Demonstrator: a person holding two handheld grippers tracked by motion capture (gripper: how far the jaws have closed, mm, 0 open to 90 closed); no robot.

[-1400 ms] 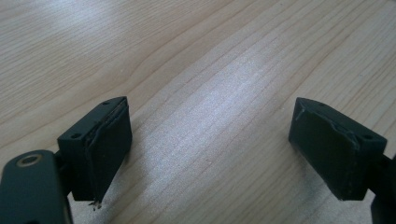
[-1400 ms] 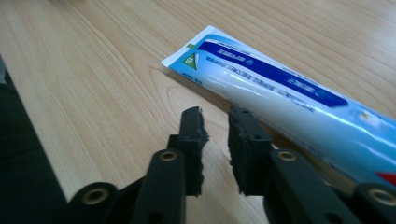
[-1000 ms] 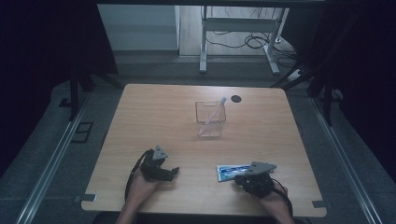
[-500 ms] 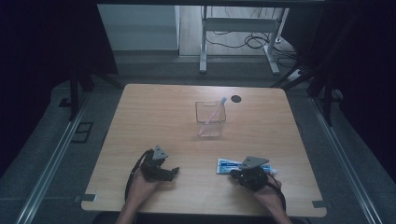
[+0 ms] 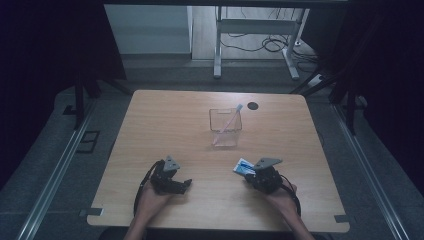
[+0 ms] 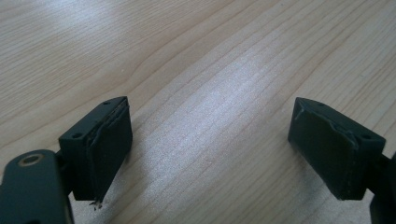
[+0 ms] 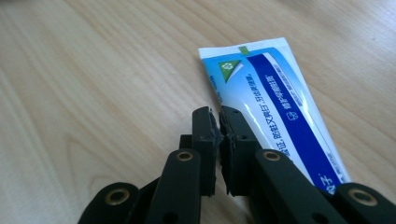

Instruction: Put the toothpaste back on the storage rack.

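Right gripper clenched empty, toothpaste tube just beside its tips

From above, the tube lies on the table at about ten o'clock from the right gripper. In the right gripper view its long axis runs from five toward eleven o'clock, touching the jaws' right side. Left gripper stands released, well apart at nine o'clock, so the right hand is nearer.

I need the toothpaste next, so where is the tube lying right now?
The toothpaste tube lies flat near the table's front edge on the right, just nearer than the clear container, with the shut right gripper over it.
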